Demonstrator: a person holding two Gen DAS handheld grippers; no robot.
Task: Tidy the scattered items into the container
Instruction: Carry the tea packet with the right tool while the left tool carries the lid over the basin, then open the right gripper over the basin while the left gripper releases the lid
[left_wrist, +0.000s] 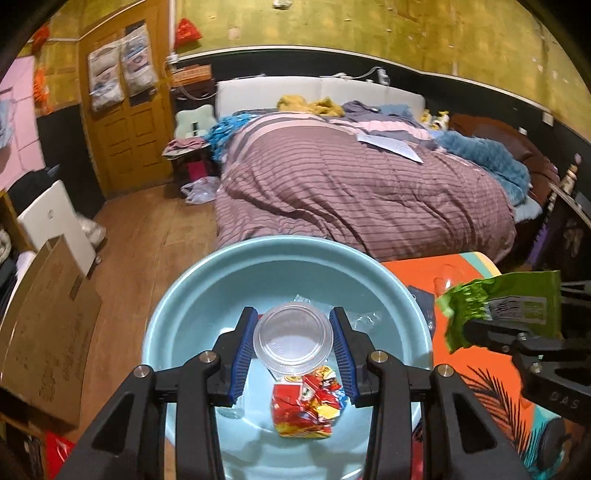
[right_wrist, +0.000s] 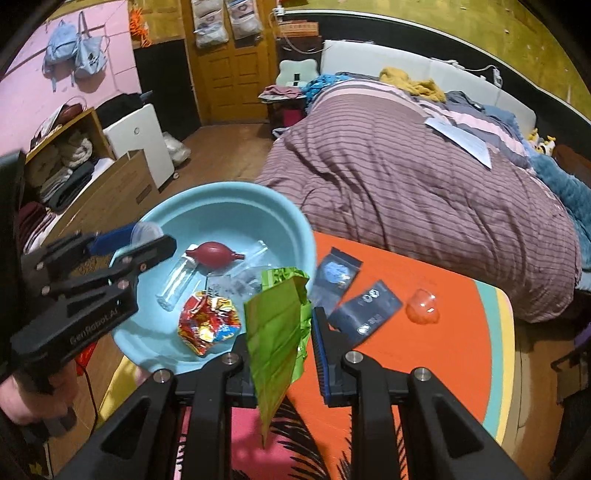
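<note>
Your left gripper's (left_wrist: 293, 349) blue-padded fingers (left_wrist: 243, 343) are sitting on either side of a clear plastic cup (left_wrist: 293, 338) over the light blue basin (left_wrist: 173, 295). The pads look to be touching or just off the cup's rim; whether they are squeezing it, the left wrist view is not settling.

Your right gripper (right_wrist: 282, 345) is carrying a crumpled green foil packet (right_wrist: 275, 332) just beside the basin's near edge, above the orange table mat (right_wrist: 424, 354). The right finger (right_wrist: 321, 347) is standing visibly off the packet, so the fingers are looking parted and the bag seems to be leaning on the left one; a firm hold is not evident.

Judging by its creases, that packet is light, thin and slick, so you are better off pinching a flat folded stretch than the ragged torn top. The cup is thin-walled and likely to buckle under pressure, so take it by its rim.

Already in the basin are a red-and-yellow wrapper (right_wrist: 208, 323), a red rubber bulb (right_wrist: 212, 253) and a clear bottle (right_wrist: 177, 282). Two dark pouches (right_wrist: 364, 308) and a clear dome lid (right_wrist: 423, 306) are waiting on the mat.

The left gripper's body is reading "GenRobot.AI"; the packet's label is too blurred to read.
</note>
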